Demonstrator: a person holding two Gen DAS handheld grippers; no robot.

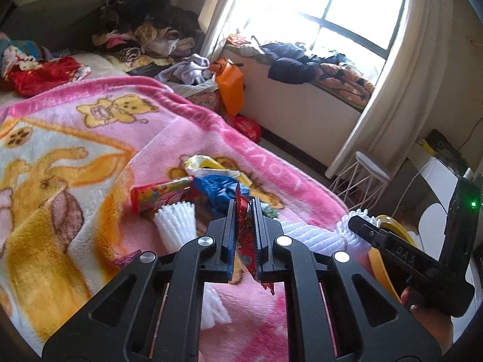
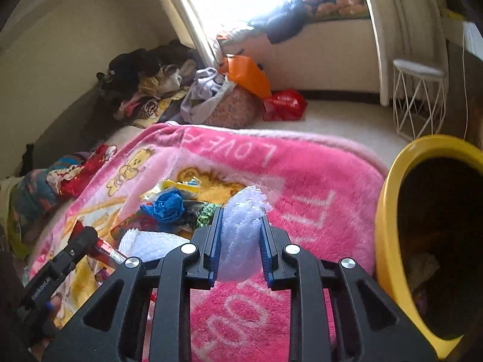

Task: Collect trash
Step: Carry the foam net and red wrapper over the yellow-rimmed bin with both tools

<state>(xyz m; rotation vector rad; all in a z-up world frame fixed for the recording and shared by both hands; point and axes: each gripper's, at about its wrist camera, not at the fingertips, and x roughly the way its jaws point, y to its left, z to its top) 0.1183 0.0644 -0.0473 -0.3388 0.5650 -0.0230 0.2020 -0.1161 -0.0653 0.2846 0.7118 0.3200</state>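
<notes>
Both grips loaded, bin beside me
My left gripper [image 1: 244, 211] pinches the red wrapper [image 1: 246, 235], my right gripper [image 2: 240, 226] clamps the white foam net [image 2: 241, 235]; I carry both over the yellow bin [image 2: 389, 211] before releasing

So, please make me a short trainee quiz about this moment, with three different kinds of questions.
1. True or false: the left tool is shut on a red wrapper.
2. What does the right tool hold? A) white foam net B) blue plastic bag C) orange bag
3. Fill in: beside the pink blanket, at the right of the right wrist view, stands a yellow ____.

Key: 1 true; 2 A; 3 bin.
</notes>
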